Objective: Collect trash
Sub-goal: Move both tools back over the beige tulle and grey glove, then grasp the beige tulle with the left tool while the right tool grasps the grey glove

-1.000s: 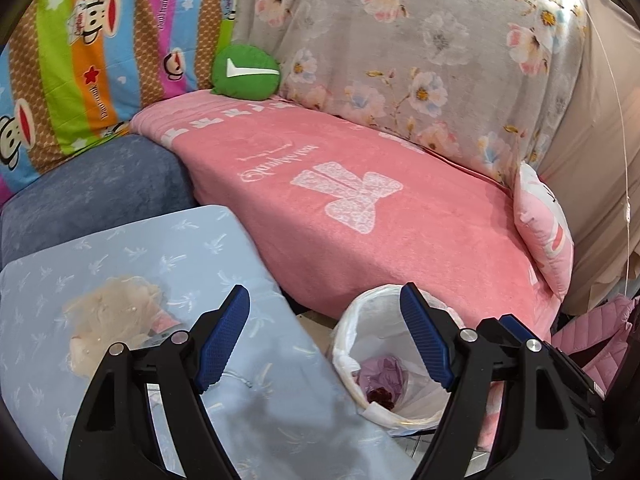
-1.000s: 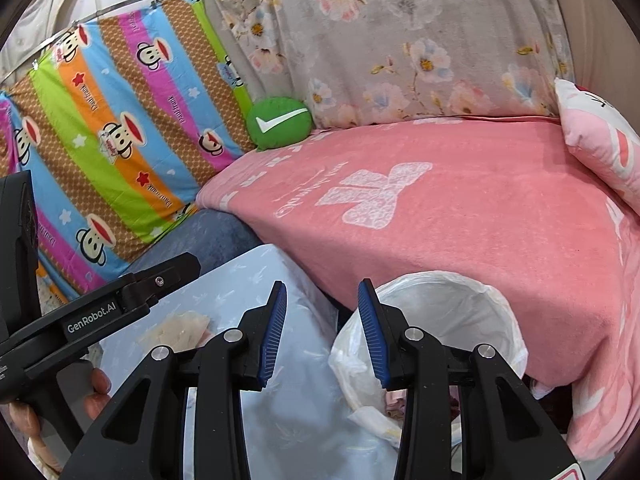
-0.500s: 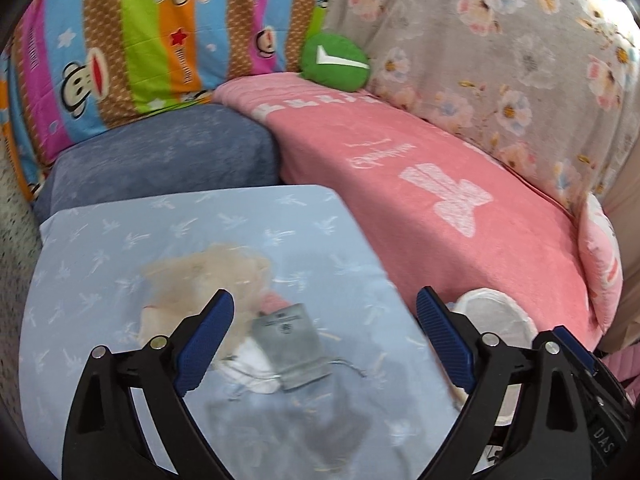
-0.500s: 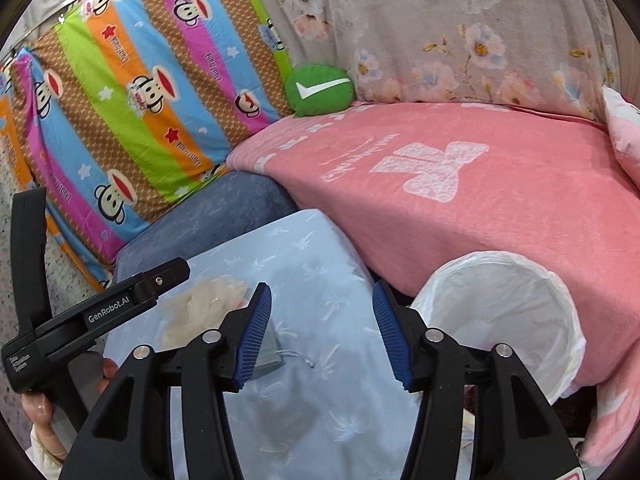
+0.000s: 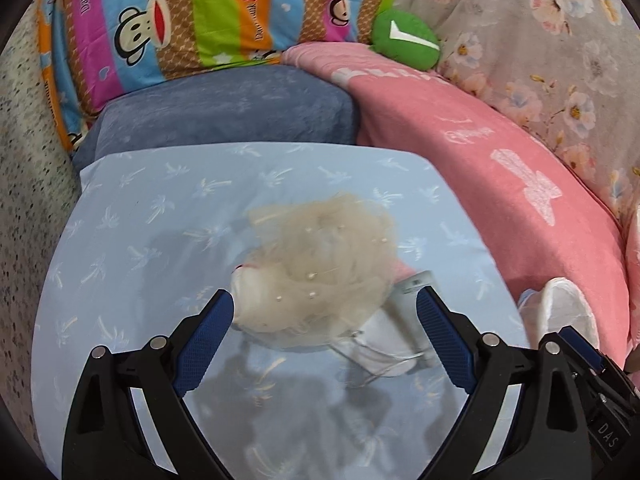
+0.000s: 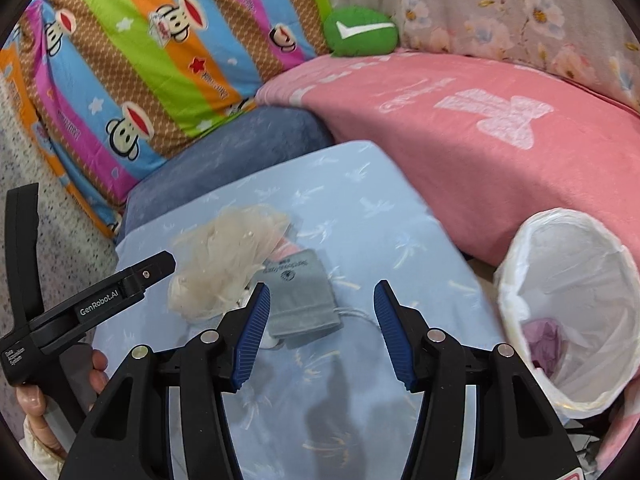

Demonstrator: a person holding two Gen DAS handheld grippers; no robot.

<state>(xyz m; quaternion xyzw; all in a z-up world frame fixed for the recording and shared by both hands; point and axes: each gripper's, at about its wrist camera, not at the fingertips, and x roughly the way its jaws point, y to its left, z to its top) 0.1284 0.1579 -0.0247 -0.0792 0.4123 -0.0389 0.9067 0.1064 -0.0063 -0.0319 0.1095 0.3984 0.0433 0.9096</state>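
Pink sofa seat [image 6: 460, 136]: runs behind and to the right of everything; nothing on it needs collecting.
Bench [image 5: 168, 248]: a low surface under a pale blue cloth with a palm print, carrying all the trash in sight.
Trash bin [image 6: 568, 312]: white-lined, at the bench's right edge below the sofa, mouth tilted toward the right wrist camera; something purplish already lies inside.
Tulle wad [image 5: 332, 256]: a crumpled beige net with small pearls, mid-bench, resting partly over white crumpled material.
Grey pouch [image 6: 304, 292]: flat and printed, touching the tulle wad's right side; a thin cord trails from it toward the bin. Its long axis runs away from the right camera, slightly leftward.
Left hand-held gripper [image 5: 324, 344]: jaws spread wide and holding nothing, having just been opening; the tulle wad lies straight ahead and just beyond the tips, framed between them.
Right hand-held gripper [image 6: 320, 332]: jaws partly apart and empty, also just widened; the grey pouch's near end sits between the tips, just ahead.
Key relation: each tool looks lined up on its own piece, left on tulle, right on pouch; the right one is nearer the bin.
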